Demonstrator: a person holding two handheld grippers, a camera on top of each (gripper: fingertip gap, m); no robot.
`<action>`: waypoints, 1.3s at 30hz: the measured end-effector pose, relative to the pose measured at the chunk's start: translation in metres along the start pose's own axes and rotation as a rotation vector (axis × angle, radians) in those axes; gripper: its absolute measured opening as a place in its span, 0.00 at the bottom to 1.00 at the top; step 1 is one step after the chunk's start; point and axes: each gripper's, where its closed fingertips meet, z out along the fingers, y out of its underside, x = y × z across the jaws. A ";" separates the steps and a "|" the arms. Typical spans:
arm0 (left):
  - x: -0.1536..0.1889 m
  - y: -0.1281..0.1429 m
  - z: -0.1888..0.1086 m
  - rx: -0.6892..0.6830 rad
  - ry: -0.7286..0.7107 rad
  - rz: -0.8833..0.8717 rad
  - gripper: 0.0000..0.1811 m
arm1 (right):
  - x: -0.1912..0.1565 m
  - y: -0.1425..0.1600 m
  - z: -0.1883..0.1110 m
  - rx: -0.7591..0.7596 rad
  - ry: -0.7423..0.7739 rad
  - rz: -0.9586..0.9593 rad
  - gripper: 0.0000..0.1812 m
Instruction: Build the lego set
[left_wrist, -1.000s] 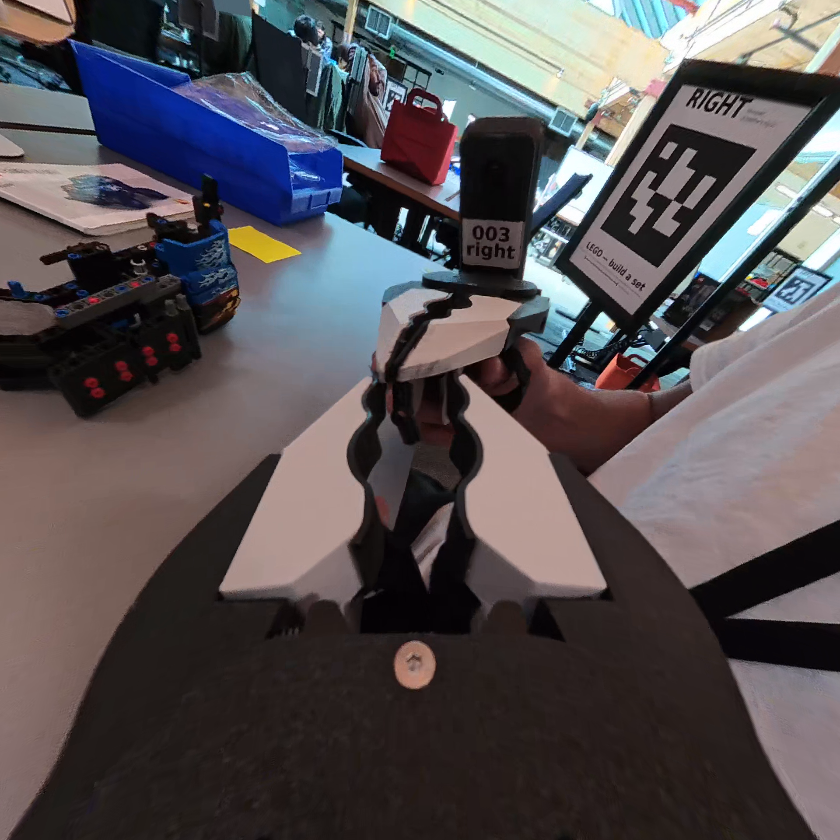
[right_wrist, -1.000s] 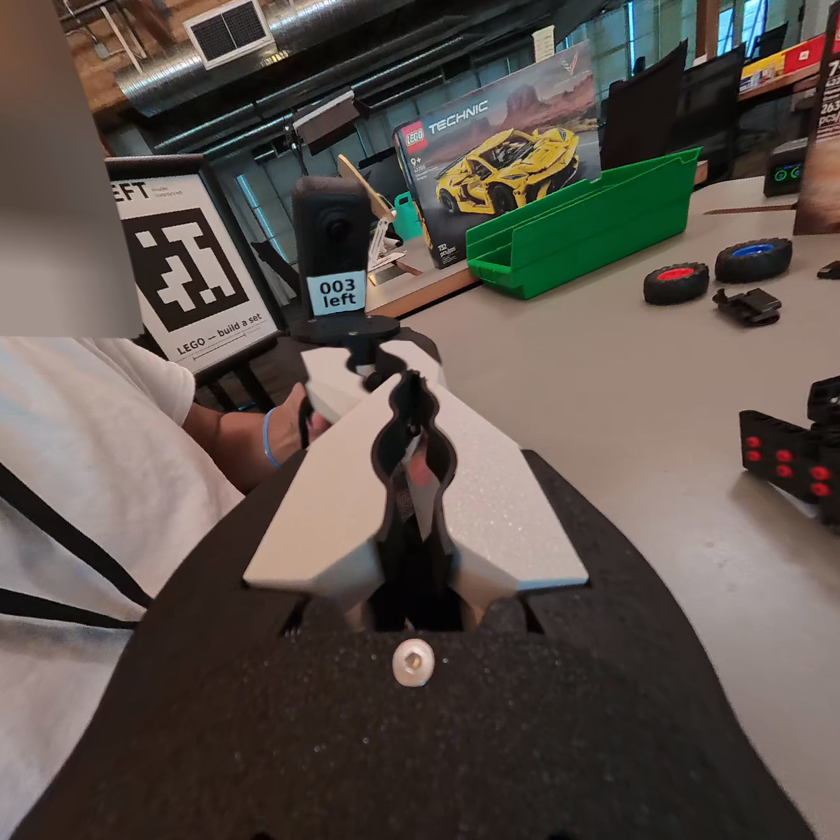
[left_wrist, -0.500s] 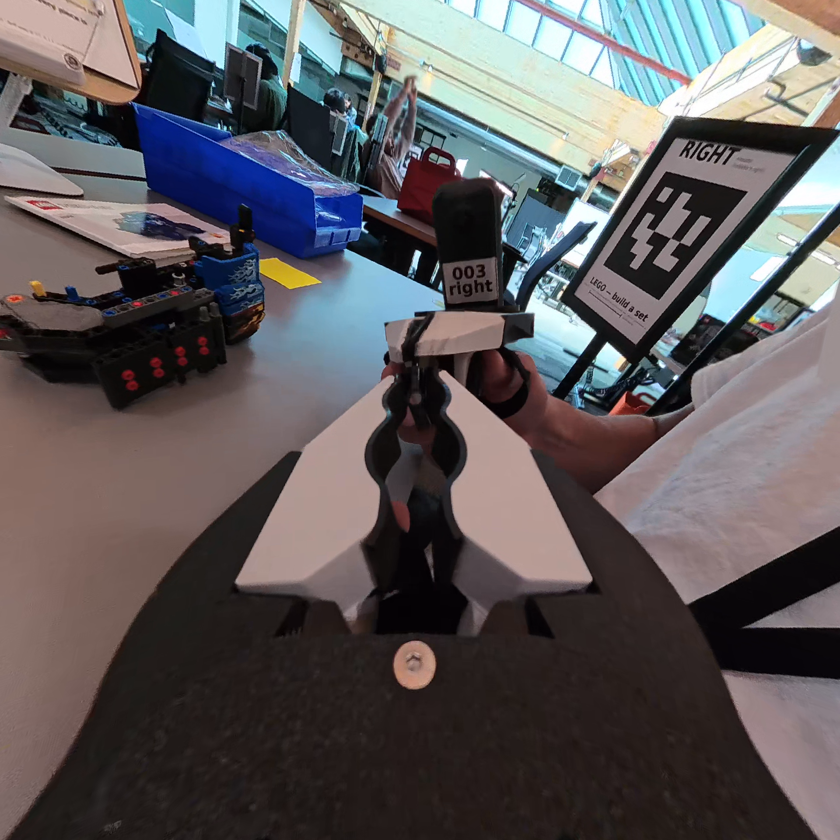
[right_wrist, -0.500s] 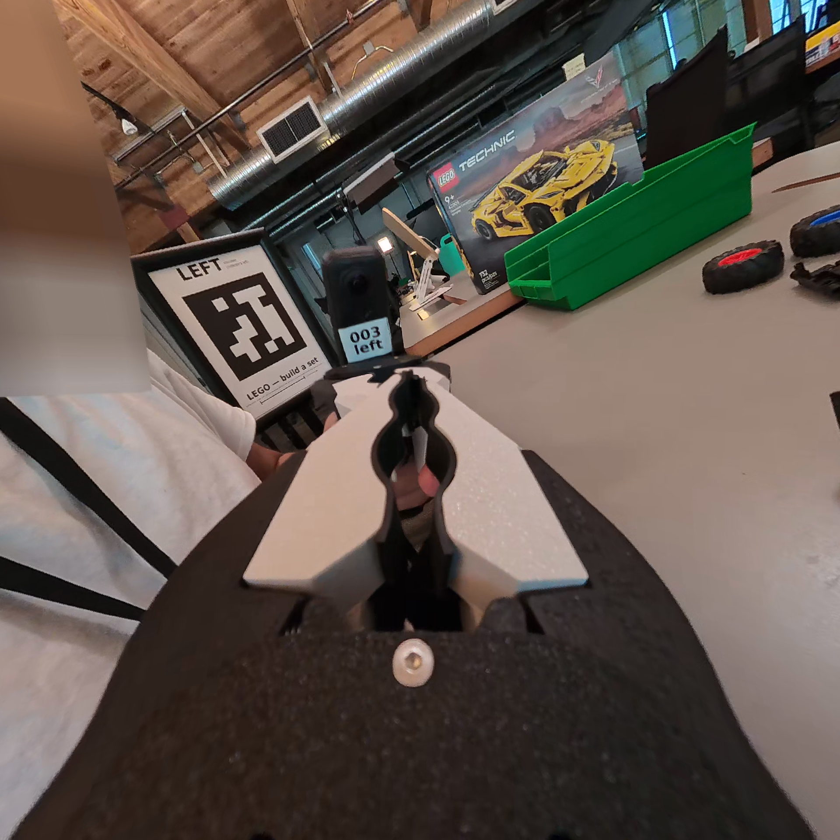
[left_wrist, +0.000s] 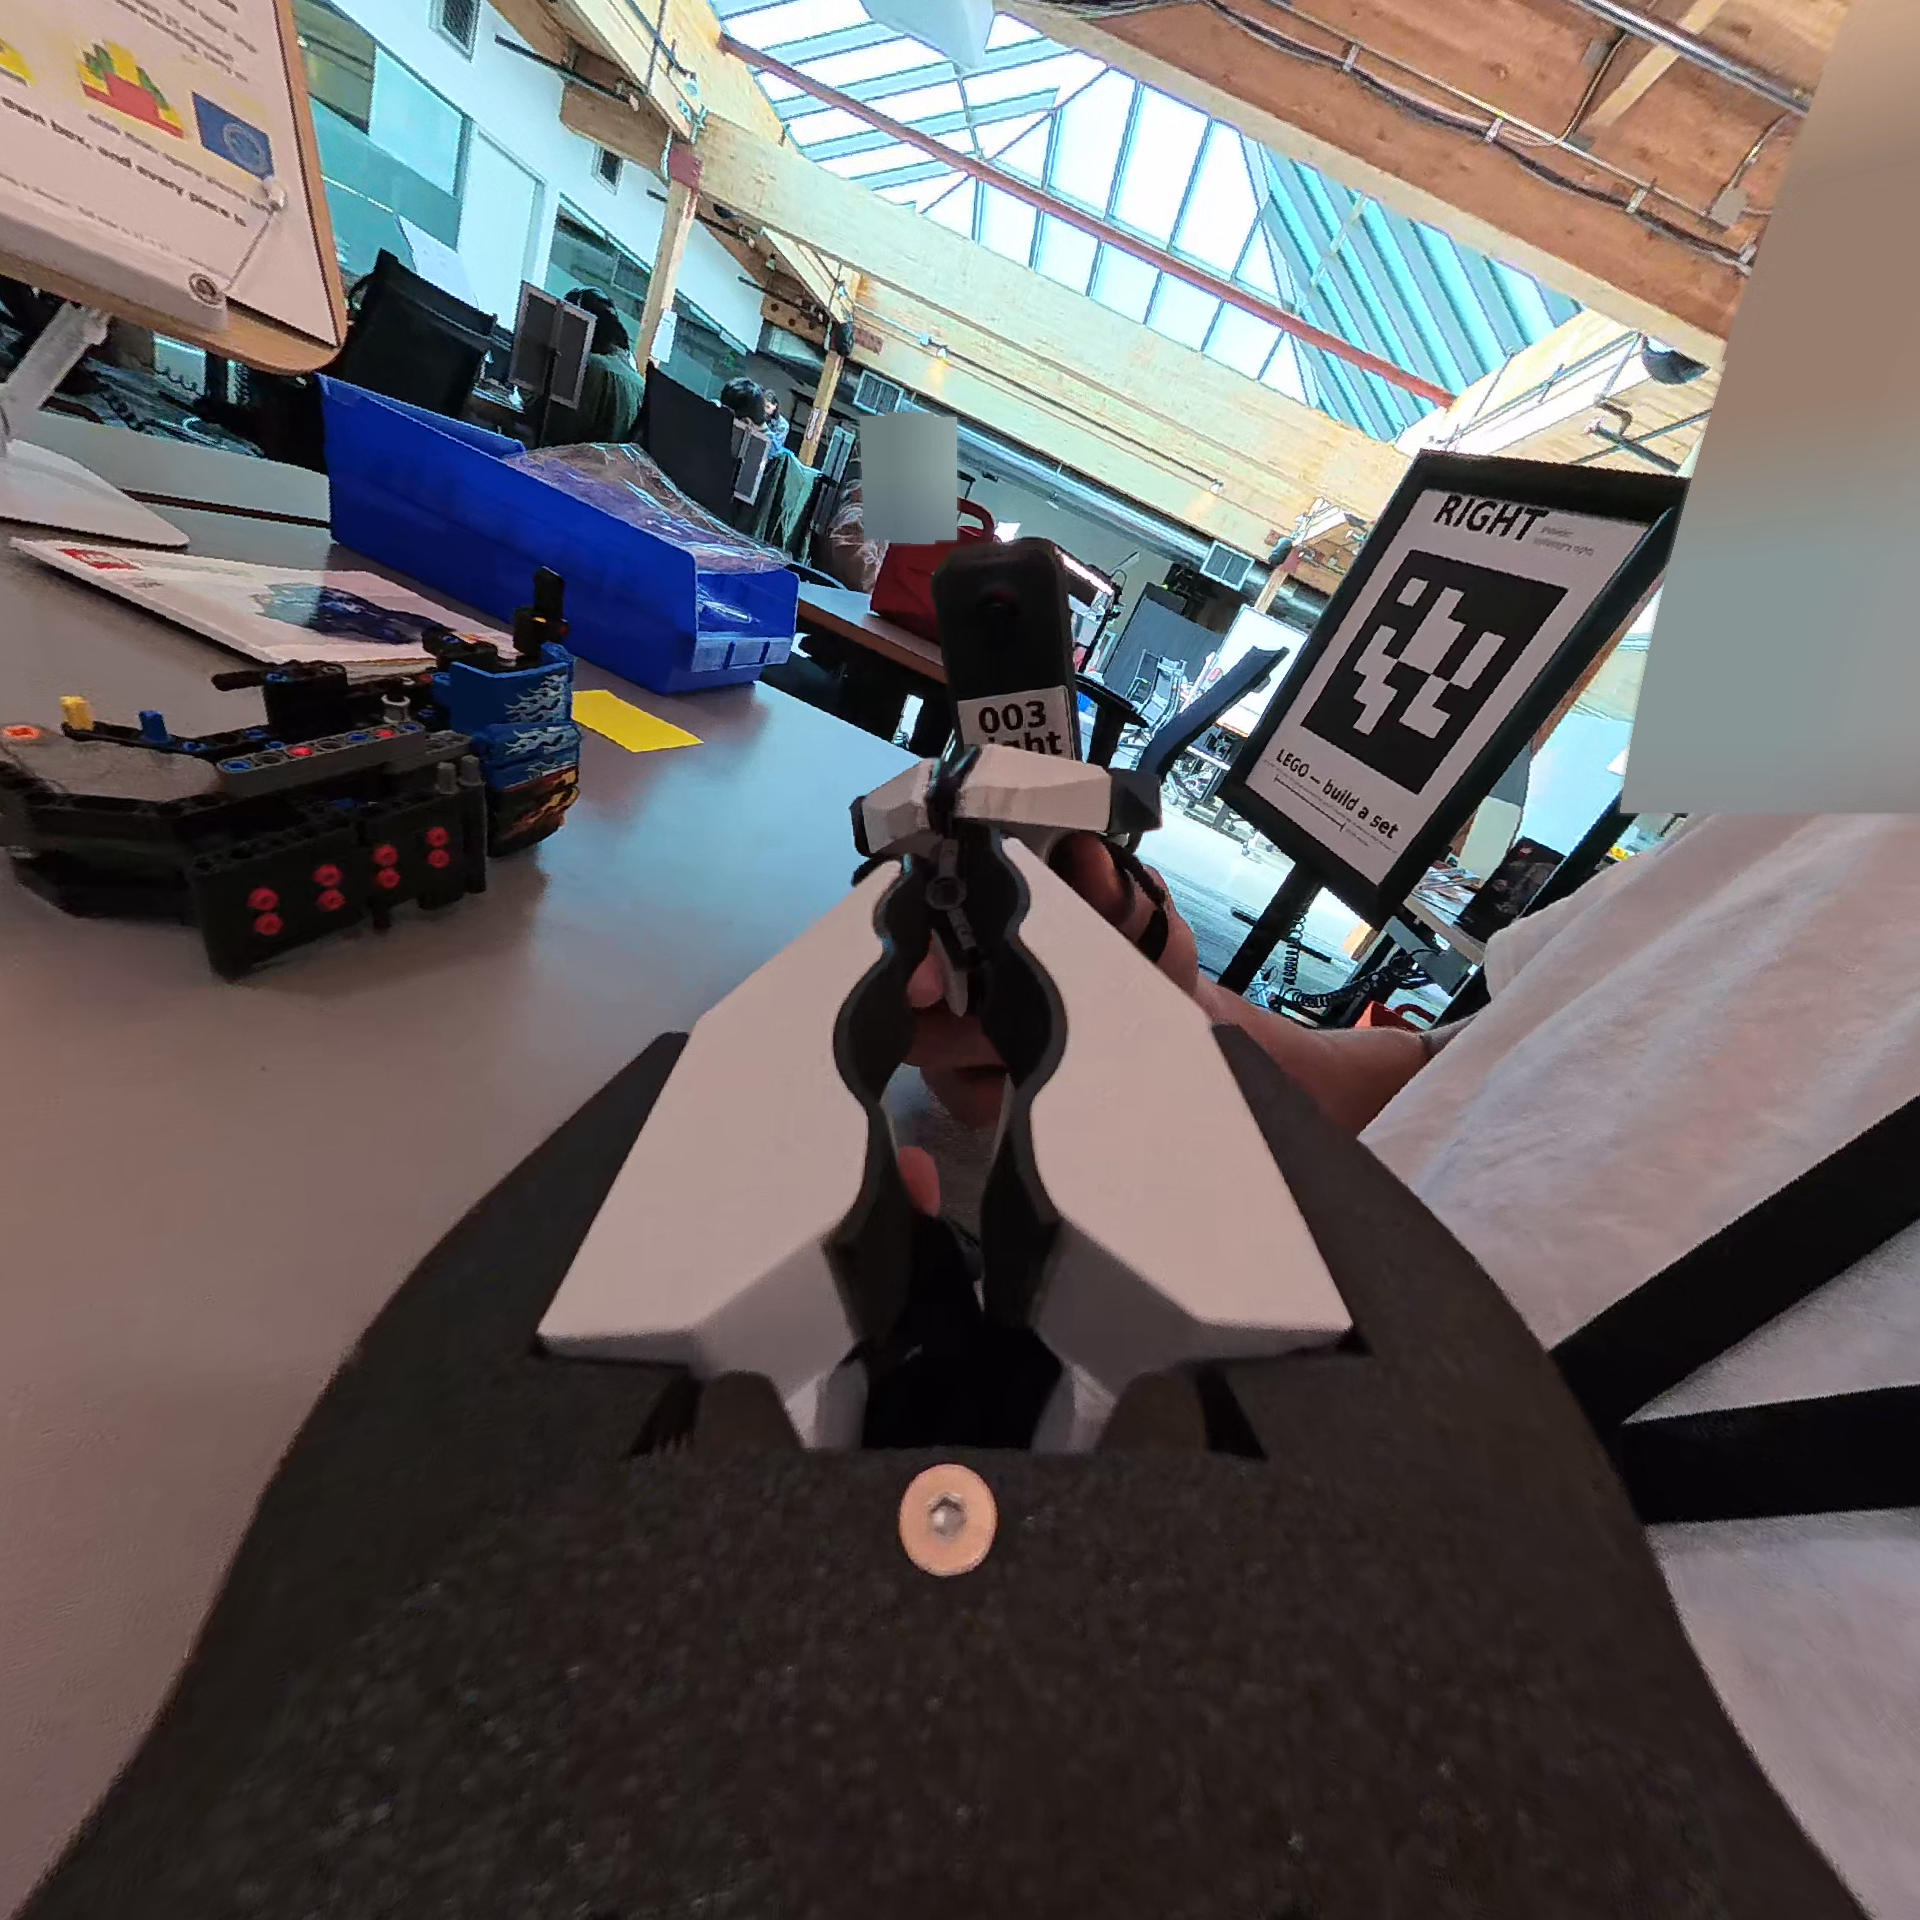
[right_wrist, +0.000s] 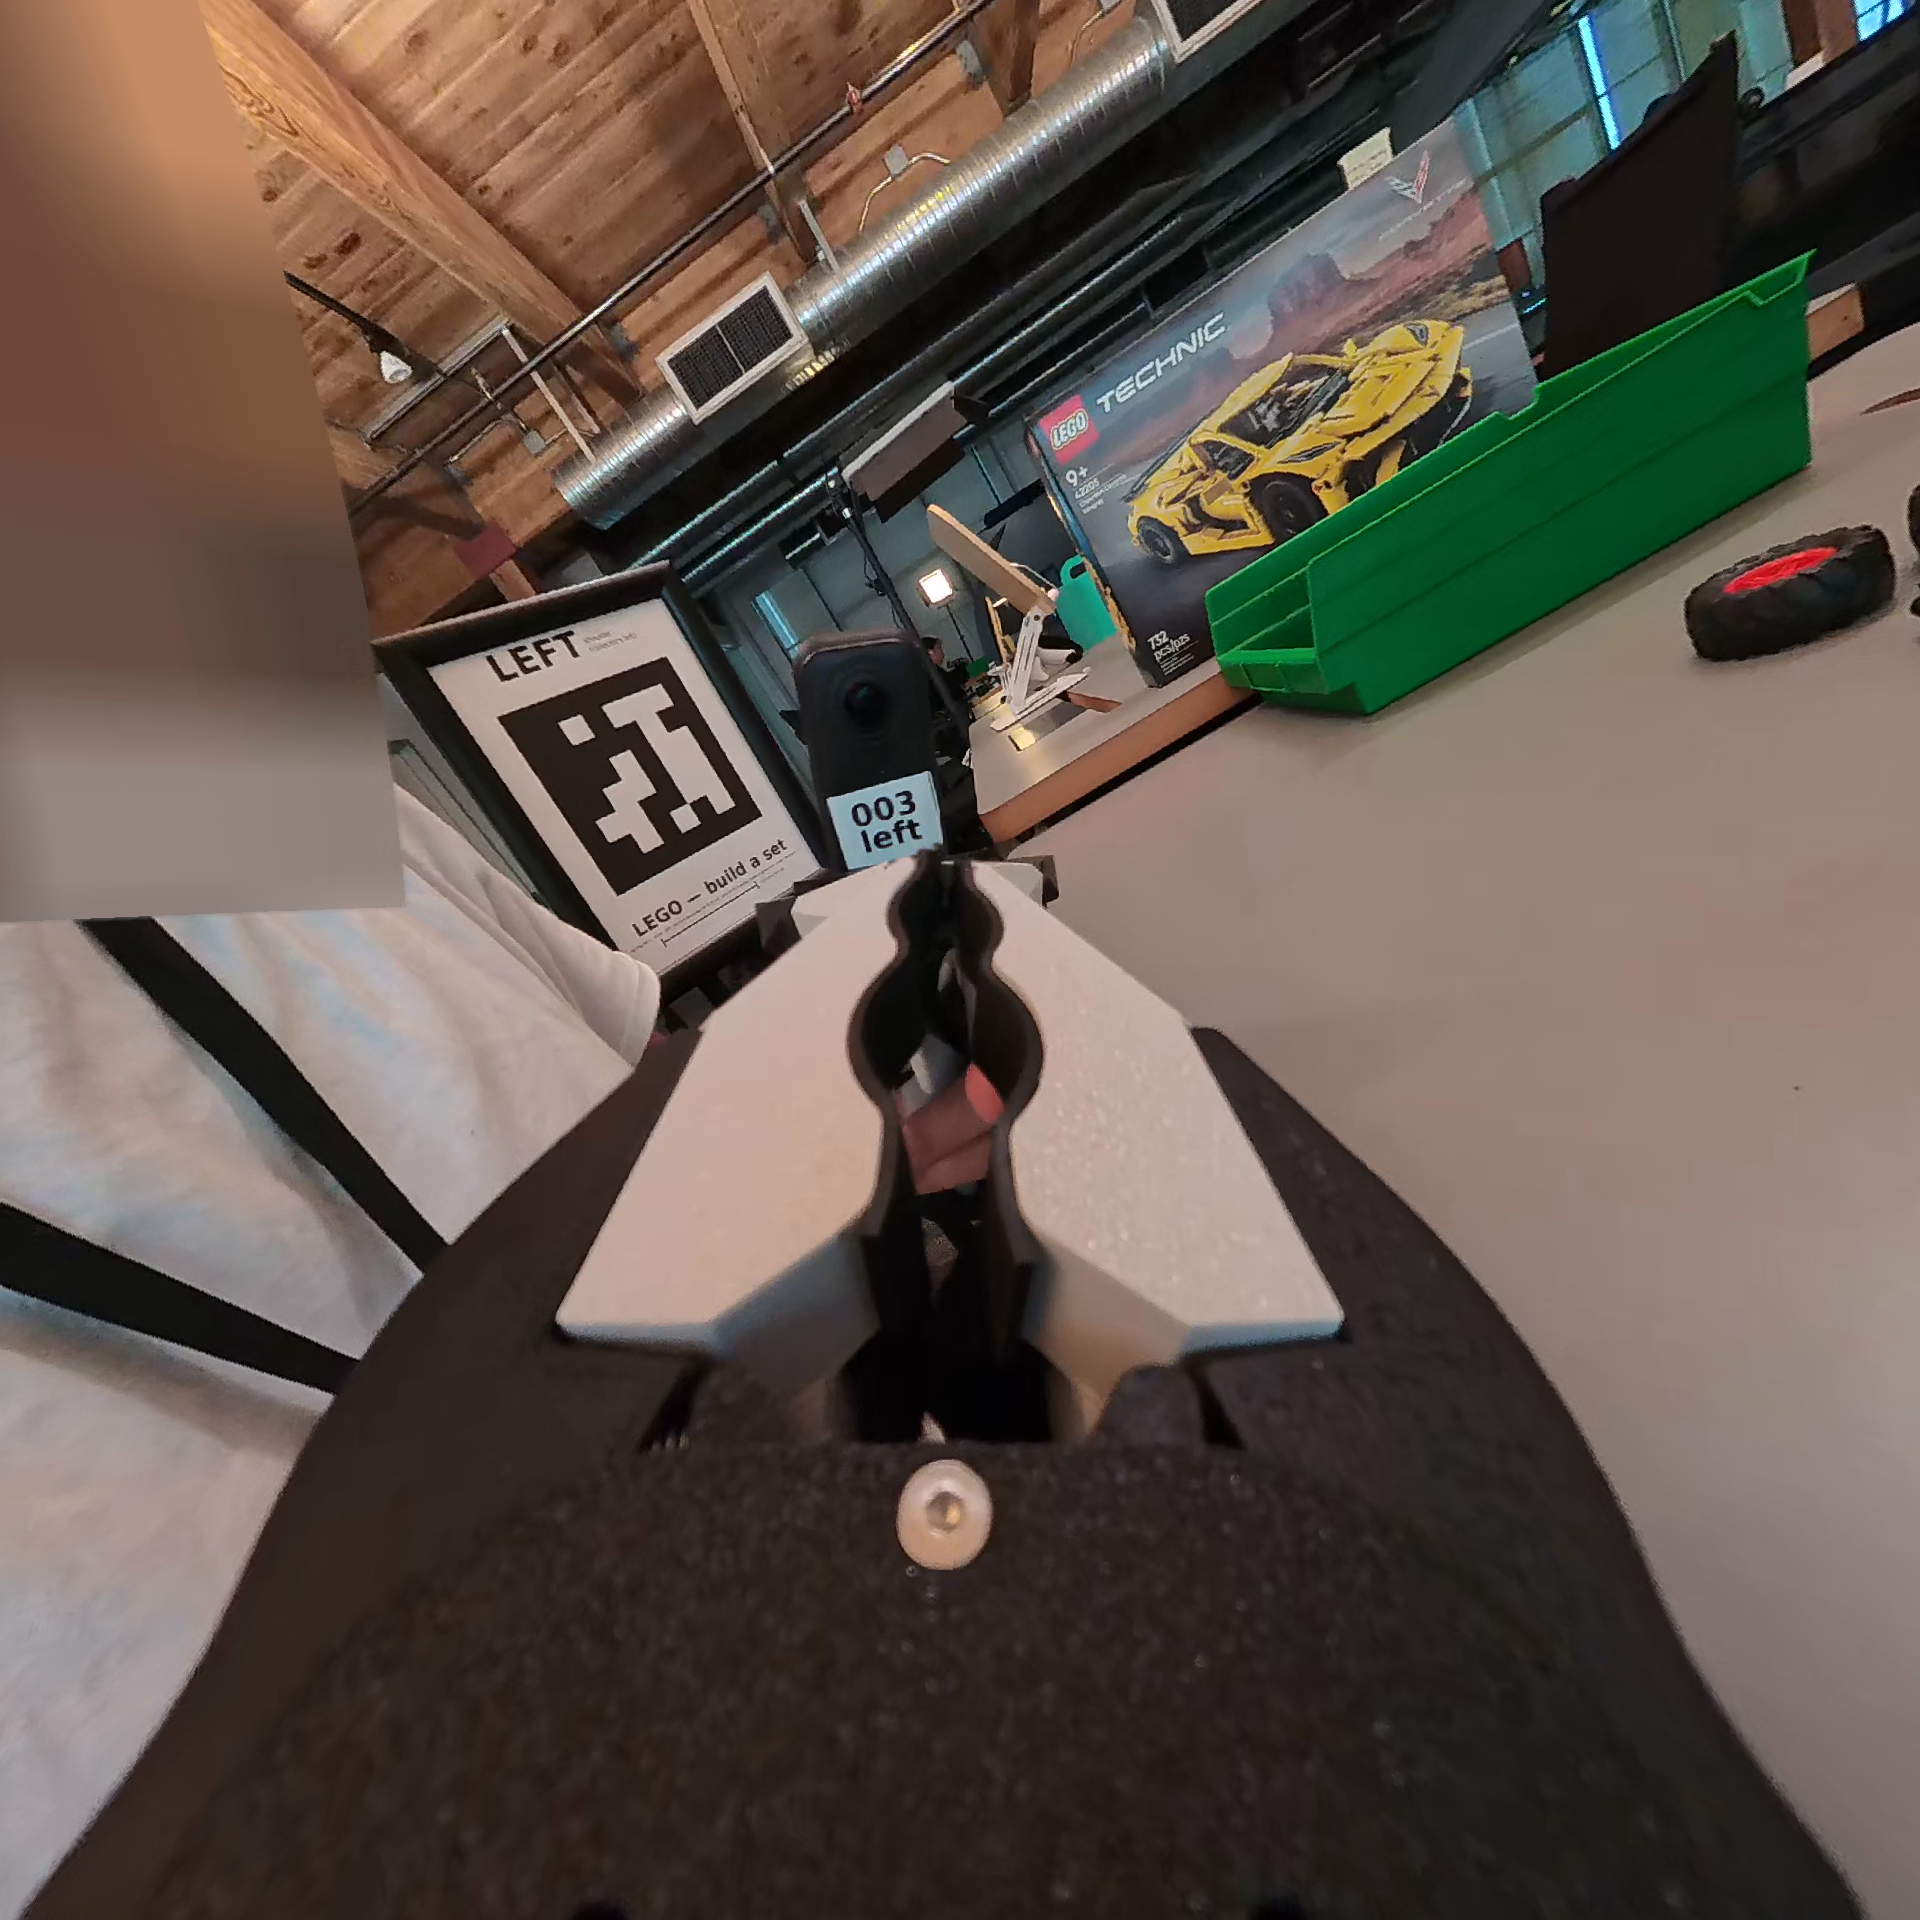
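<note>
Above the grey table (left_wrist: 312, 1091), both closed tools meet tip to tip.

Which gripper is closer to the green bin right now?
Left. The green bin sits on the table beyond the left gripper, which is between it and the right gripper; their tips meet at a small dark piece.

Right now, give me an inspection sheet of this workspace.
Surface: grey table.
Job's things: dark brick model, red-hubbed wheel, small dark part.
Clutter: blue bin, green bin, booklet, yellow slip, boxed car set.
Grippers: left gripper and right gripper shut, tip to tip at the small dark part; which one holds it is unclear.
Cables: nothing seen.
Surroundings: framed marker sign, open hall.
</note>
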 end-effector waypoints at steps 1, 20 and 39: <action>0.000 0.000 -0.001 0.000 -0.004 0.004 0.04 | 0.000 0.000 0.000 0.001 -0.003 0.005 0.01; 0.012 0.034 -0.017 -0.235 -0.126 0.545 0.04 | -0.011 0.037 -0.042 -0.140 0.182 -0.093 0.00; 0.020 0.092 -0.025 -0.438 -0.070 1.119 0.05 | -0.018 0.102 -0.029 -0.252 0.090 0.244 0.01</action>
